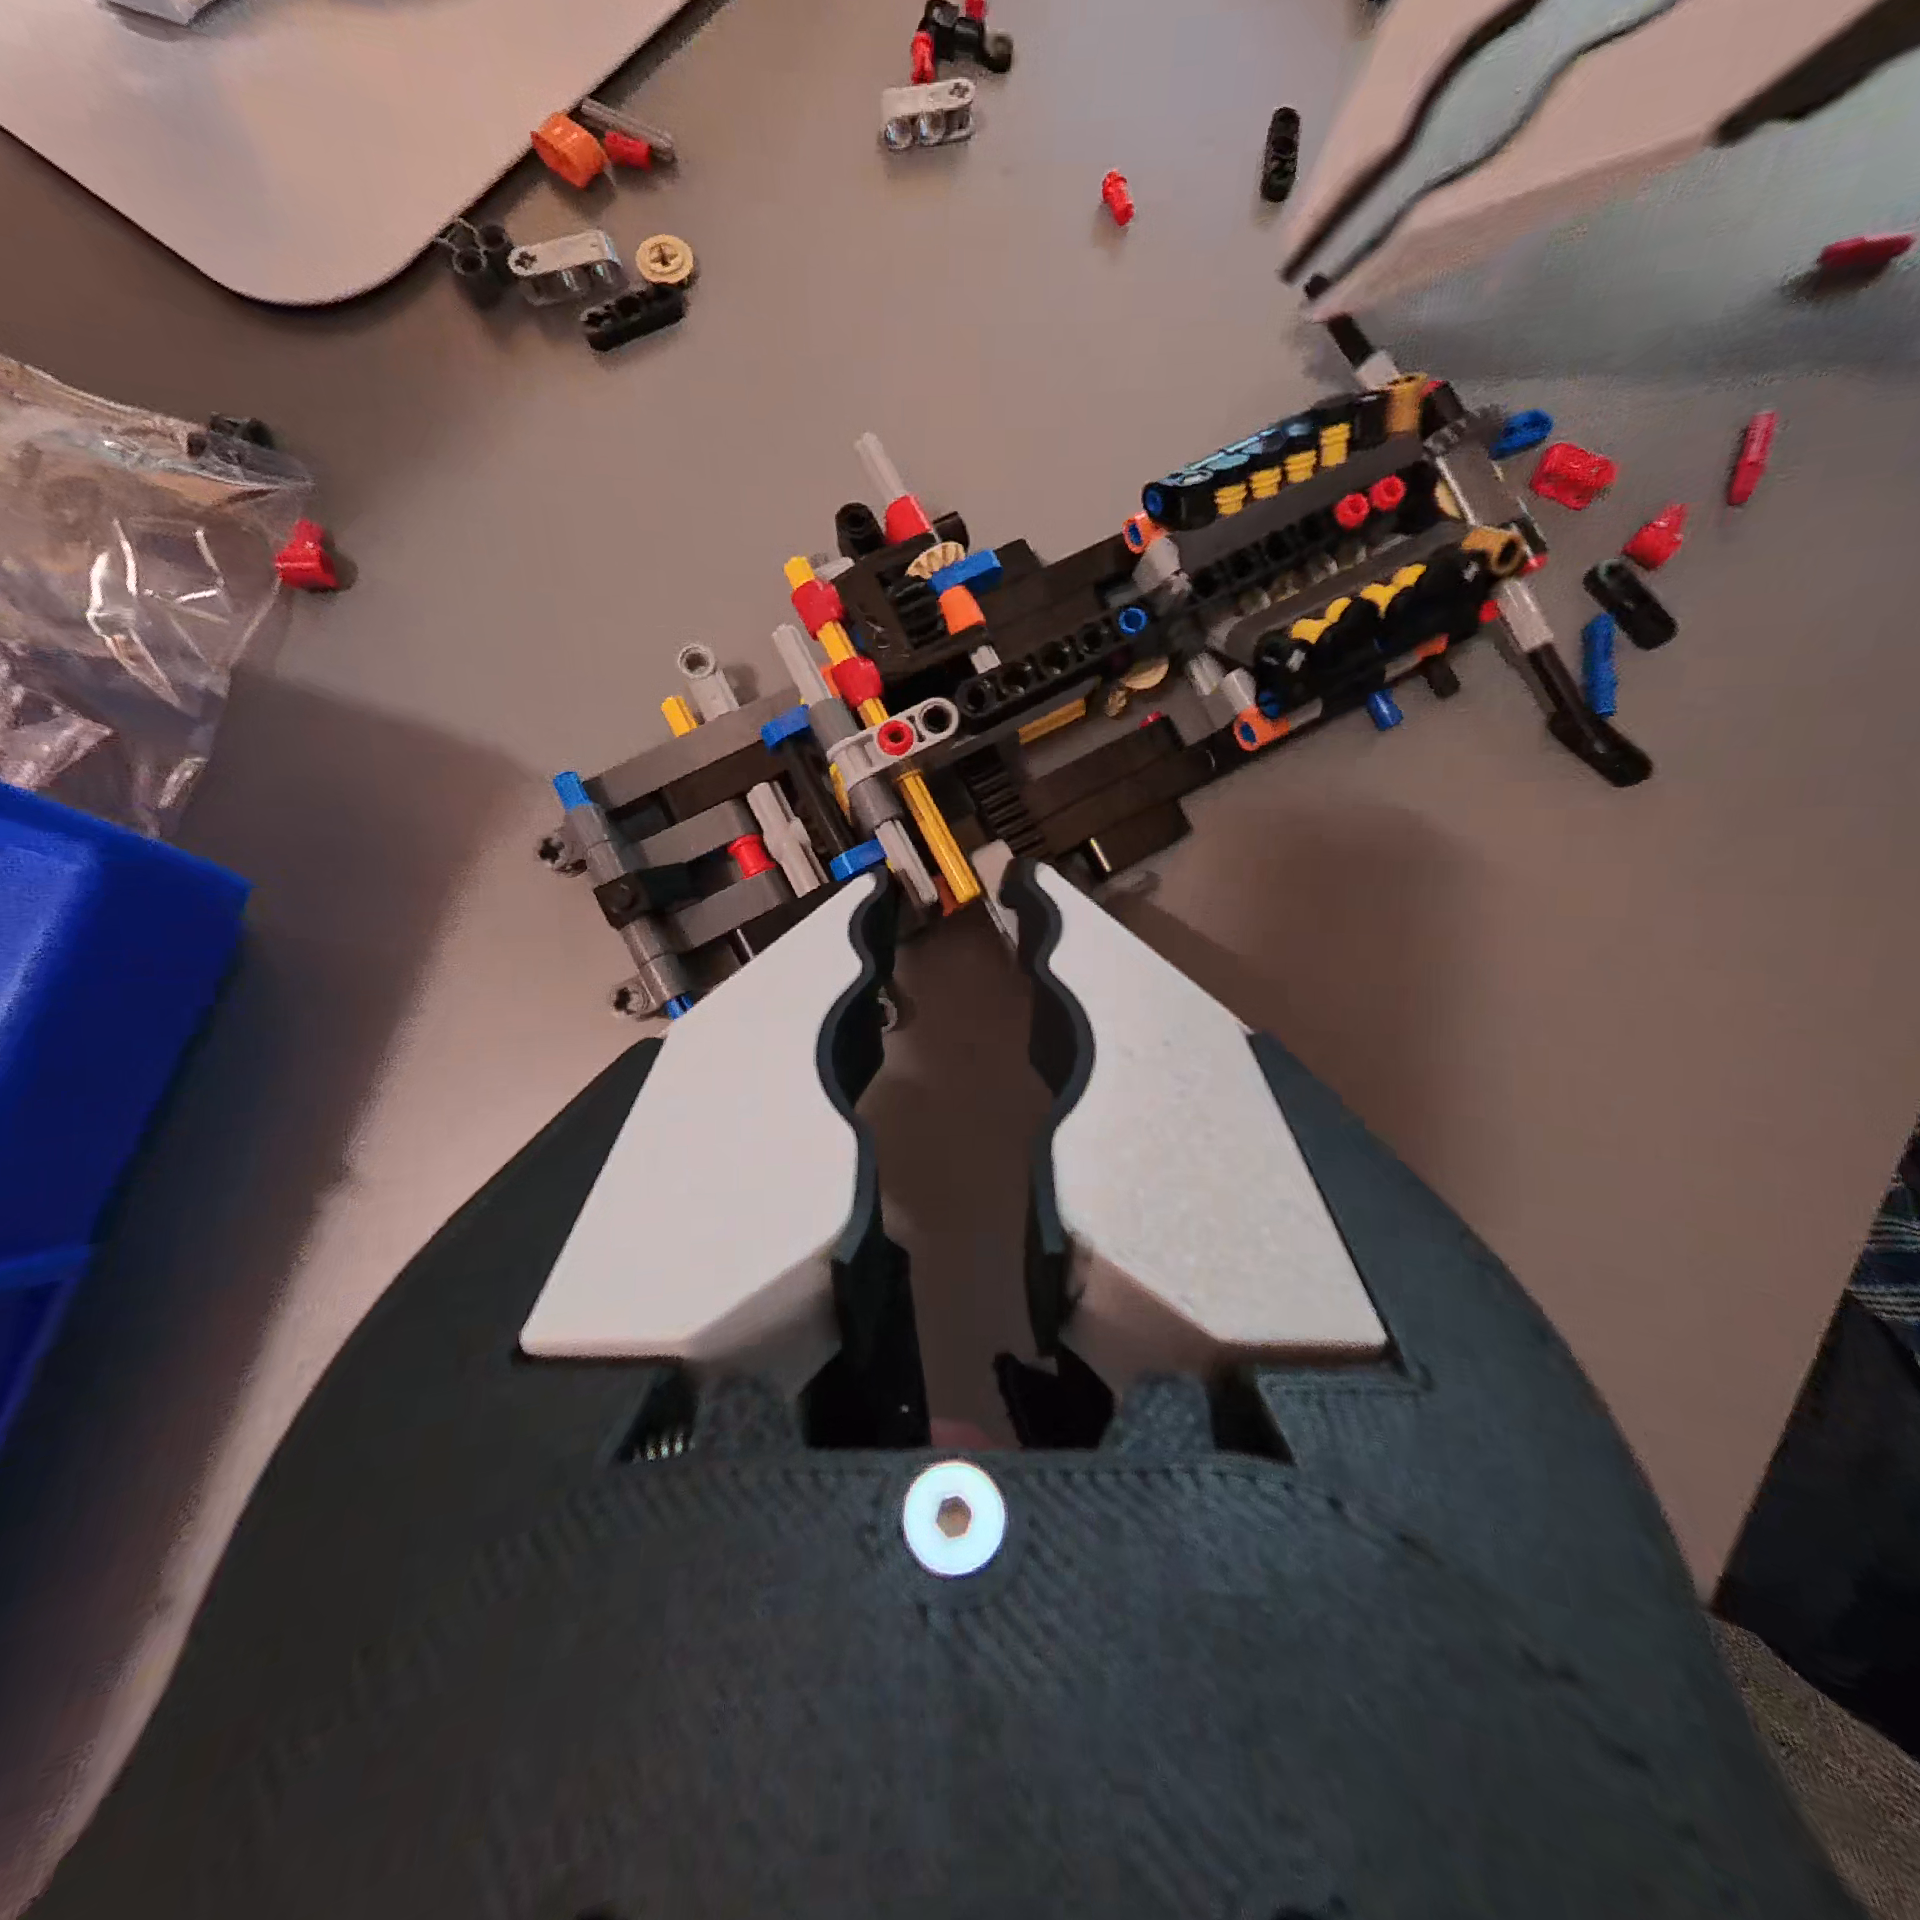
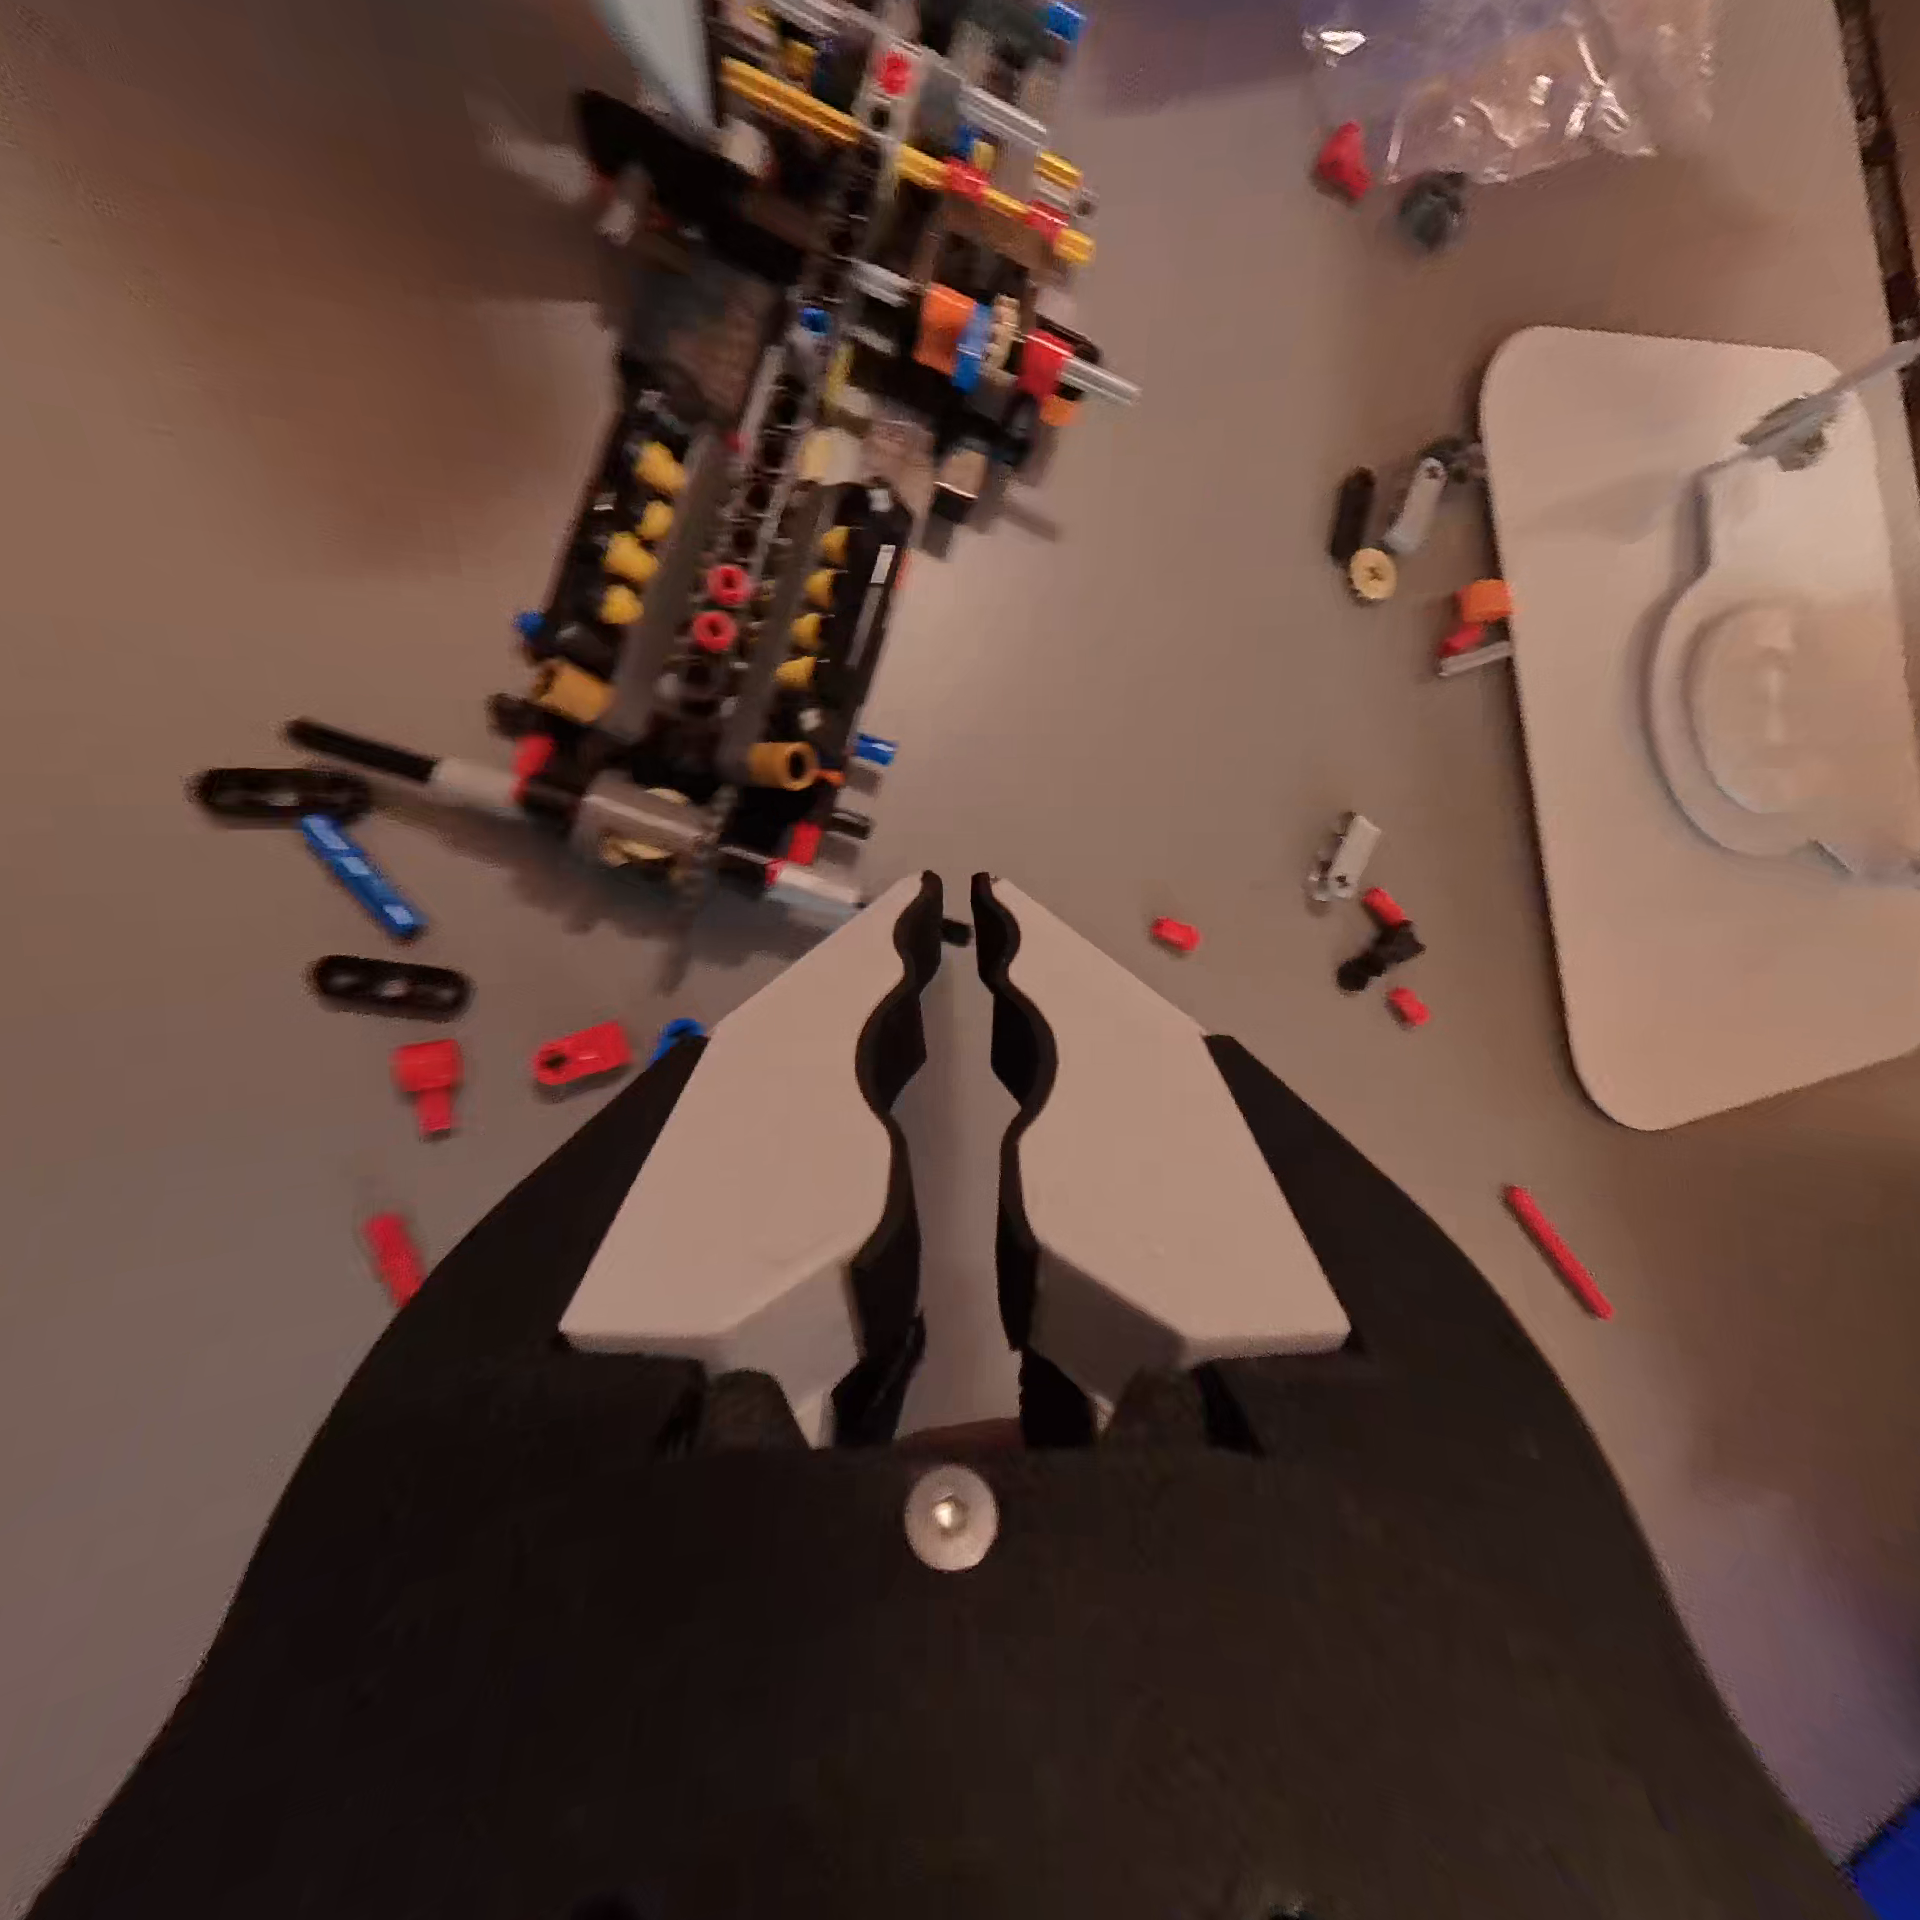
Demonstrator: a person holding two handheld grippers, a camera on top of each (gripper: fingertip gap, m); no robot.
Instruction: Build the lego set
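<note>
A long, partly built lego model of black, grey, yellow and red parts lies on the grey-brown table; it also shows in the right wrist view. My left gripper is closed on the model's near end, around a yellow axle and grey connectors. My right gripper is almost shut, with a small black pin between its tips, just off the model's other end. In the left wrist view the right gripper is blurred at the upper right.
Loose red, black and blue pieces lie around the model, with more by a white mat. A clear plastic bag and a blue bin stand at my left. The grippers' ends are close to 15 centimeters from one another.
</note>
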